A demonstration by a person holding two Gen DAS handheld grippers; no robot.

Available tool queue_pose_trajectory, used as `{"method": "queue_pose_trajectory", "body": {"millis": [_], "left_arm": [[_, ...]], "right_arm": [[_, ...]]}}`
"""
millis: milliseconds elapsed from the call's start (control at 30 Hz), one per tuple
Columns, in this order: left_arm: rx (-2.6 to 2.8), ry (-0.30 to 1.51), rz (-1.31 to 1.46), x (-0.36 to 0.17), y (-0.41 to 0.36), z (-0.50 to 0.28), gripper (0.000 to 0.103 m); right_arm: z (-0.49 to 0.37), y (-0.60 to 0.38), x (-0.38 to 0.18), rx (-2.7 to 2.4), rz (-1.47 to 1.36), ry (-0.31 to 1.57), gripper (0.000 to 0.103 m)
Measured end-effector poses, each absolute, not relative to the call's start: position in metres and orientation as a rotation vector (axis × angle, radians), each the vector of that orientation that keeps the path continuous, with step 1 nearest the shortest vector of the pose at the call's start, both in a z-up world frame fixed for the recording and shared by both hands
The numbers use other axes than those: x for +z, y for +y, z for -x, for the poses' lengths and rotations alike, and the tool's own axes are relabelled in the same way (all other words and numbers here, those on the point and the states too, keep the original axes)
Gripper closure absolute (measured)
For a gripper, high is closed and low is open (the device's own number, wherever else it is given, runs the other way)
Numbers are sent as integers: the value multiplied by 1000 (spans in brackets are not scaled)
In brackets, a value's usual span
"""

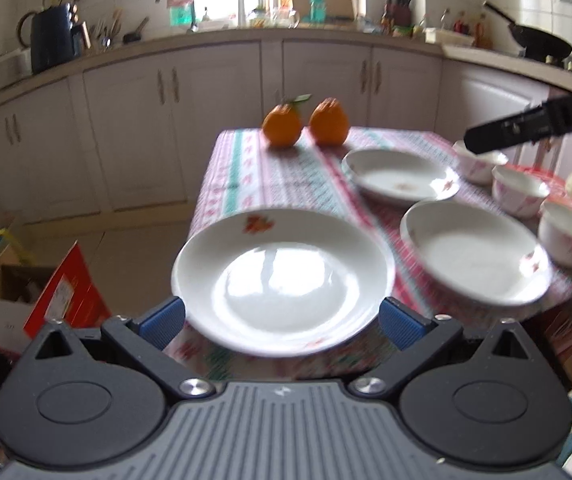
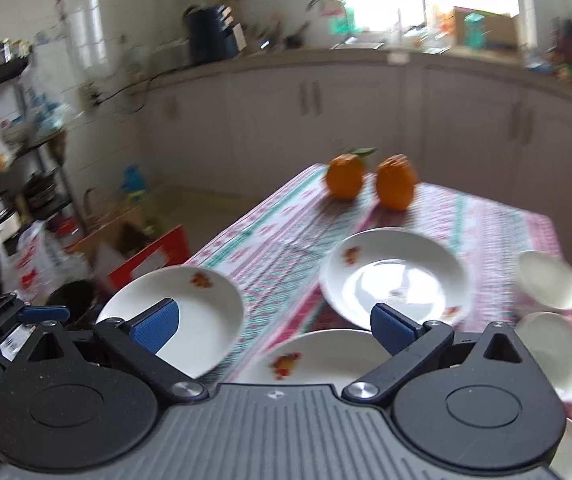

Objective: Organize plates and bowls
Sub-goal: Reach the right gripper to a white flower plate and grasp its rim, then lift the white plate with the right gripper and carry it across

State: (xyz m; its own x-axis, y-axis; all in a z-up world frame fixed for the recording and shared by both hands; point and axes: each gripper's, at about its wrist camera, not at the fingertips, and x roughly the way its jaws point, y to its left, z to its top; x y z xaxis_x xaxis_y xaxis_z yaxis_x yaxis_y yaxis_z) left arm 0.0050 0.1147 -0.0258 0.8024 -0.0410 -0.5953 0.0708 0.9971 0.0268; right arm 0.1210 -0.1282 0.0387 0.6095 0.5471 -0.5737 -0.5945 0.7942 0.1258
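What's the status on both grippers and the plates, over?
Left gripper open, framing white floral ceramic plate at table edge. Right gripper open, empty. Two oranges far back, not in the way.

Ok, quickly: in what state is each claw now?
Left claw: spread wide around a plate; whether it grips cannot be told.
Right claw: open, holding nothing.
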Motion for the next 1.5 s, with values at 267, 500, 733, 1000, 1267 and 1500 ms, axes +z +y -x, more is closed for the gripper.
{"method": "queue_pose_trajectory", "body": {"millis": [267,500,733,1000,1267,1500], "left_arm": [[-132,711,-44,-53,139,-14,1],[-189,735,-75,-61,147,-28,1],[-244,754,-87,-64,150,-37,1],[-290,779,-101,-64,152,-43,1],[-327,791,-110,-63,155,-48,1],[-354,799,-135,-62,153,-51,1]], "right_arm": [[-156,-80,16,812,141,770,0],[-187,-55,-1,911,152,879,1],[-214,-31,-16,961,161,956,12],[-241,-16,-36,970,165,1051,17],[-255,-4,-46,996,163,1105,22],[-264,2,-53,1024,142,1146,34]]}}
